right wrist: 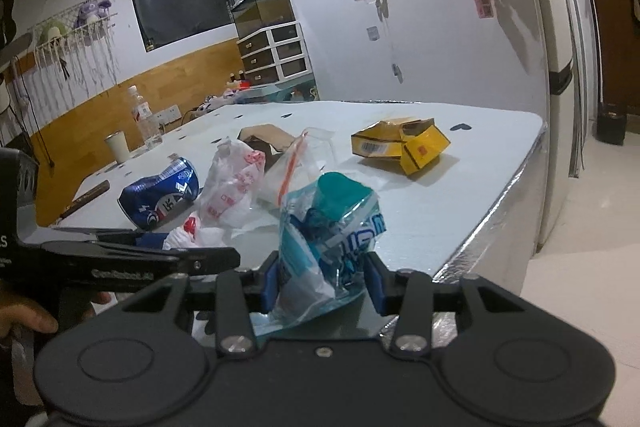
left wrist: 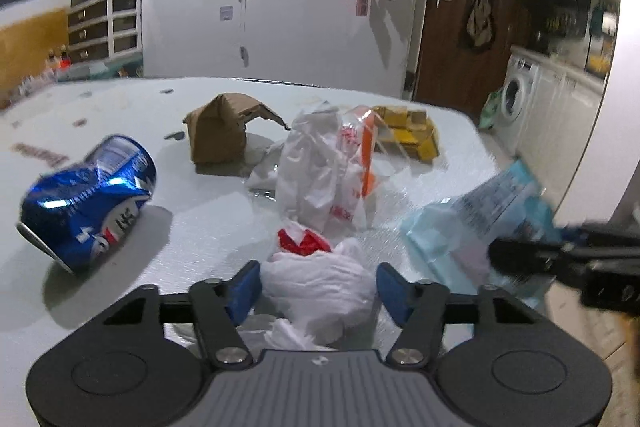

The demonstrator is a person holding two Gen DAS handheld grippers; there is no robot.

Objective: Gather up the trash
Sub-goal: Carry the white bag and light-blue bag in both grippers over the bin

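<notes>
1. Toward the desk's (left wrist: 200,219) left edge lies a crushed blue can (left wrist: 90,199), on its side: thin dented metal, light, stiff along its creases, slick on the printed wall. A grip across the flattened waist looks safest.
2. Behind it, nearer the far edge, sits a torn brown cardboard box (left wrist: 218,131), matte and rigid, best taken by one wall.
3. At the near edge, the left gripper (left wrist: 318,287) has a crumpled white-and-red plastic bag (left wrist: 320,283) between its blue pads, which sit against the wad's sides; the jaws are partly closed around it. It is very light, soft and springy, so the bunched middle is the place to hold.
4. Mid-desk stand a printed white bag (left wrist: 316,167) and a clear zip pouch (left wrist: 366,147) with an orange strip, flimsy and slippery.
5. Toward the far right corner rests a squashed yellow carton (left wrist: 408,137), light card with crisp folds.
6. Over the near right edge, the right gripper (right wrist: 322,279) pinches a pale blue film wrapper (right wrist: 332,231), crinkly, glossy and weightless; gripped low, it likely flops.
</notes>
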